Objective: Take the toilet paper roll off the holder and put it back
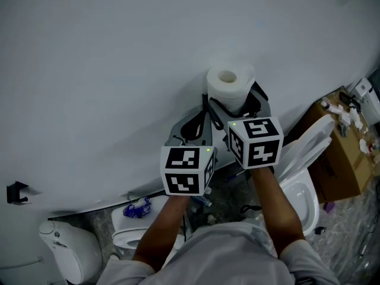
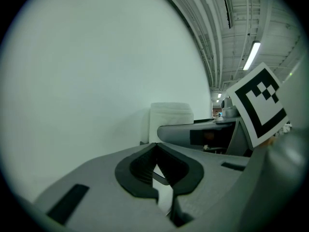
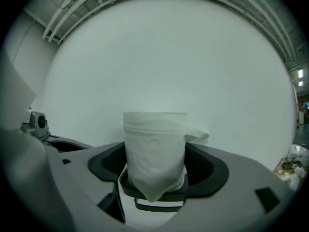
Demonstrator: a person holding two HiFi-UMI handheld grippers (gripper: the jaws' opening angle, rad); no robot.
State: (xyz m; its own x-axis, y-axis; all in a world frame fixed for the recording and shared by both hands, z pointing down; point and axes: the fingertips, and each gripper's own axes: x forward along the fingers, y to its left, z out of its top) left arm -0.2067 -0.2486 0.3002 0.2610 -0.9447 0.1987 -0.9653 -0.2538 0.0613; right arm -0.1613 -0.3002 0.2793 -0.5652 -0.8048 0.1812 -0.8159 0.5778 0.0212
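Note:
A white toilet paper roll (image 1: 228,86) stands upright close to the pale wall (image 1: 119,70), its hollow core facing up. My right gripper (image 1: 236,104) is shut on the roll (image 3: 155,151), one jaw on each side. A black wire loop (image 3: 161,206) shows just under the roll's lower end; whether they touch I cannot tell. My left gripper (image 1: 202,114) is just left of the roll, its jaws pressed together and nothing gripped. In the left gripper view the roll (image 2: 170,120) rises behind the right gripper's jaw.
Below the hands stands a toilet with its lid raised (image 1: 304,159), with another toilet (image 1: 133,230) to its left and a white fixture (image 1: 65,248) at the lower left. A cardboard box (image 1: 341,159) with clutter sits at the right. A small black bracket (image 1: 16,192) is fixed to the wall at far left.

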